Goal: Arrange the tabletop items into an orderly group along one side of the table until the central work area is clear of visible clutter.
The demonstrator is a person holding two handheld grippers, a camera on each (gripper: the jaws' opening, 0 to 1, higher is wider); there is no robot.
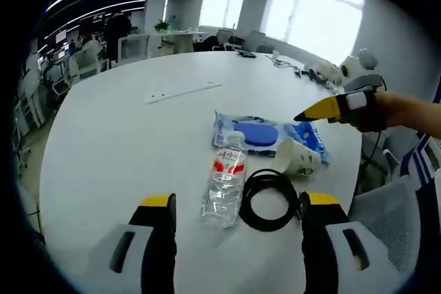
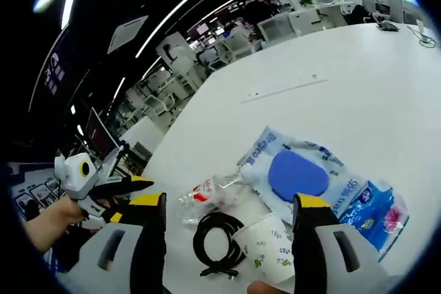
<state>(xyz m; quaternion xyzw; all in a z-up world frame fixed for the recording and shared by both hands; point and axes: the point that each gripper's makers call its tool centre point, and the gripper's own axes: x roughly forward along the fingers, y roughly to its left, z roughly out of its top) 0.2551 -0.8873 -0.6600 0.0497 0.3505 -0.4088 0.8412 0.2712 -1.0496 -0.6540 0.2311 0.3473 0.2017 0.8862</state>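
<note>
Coiled black cable (image 1: 267, 200) lies on the white table (image 1: 124, 142) between the left gripper (image 1: 238, 215) fingers, which stand wide apart and hold nothing. Clear water bottle (image 1: 226, 180) lies touching the cable toward the left finger. Beyond them sit a tipped paper cup (image 1: 298, 160) and a blue wipes pack (image 1: 265, 134), close to the table edge. Right gripper (image 2: 231, 208) fingers are likewise spread wide and empty over the same cluster. Broad bare tabletop extends beyond.

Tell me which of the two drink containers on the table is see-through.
The clear plastic water bottle with the red label, lying on its side; the white paper cup beside it is opaque.
</note>
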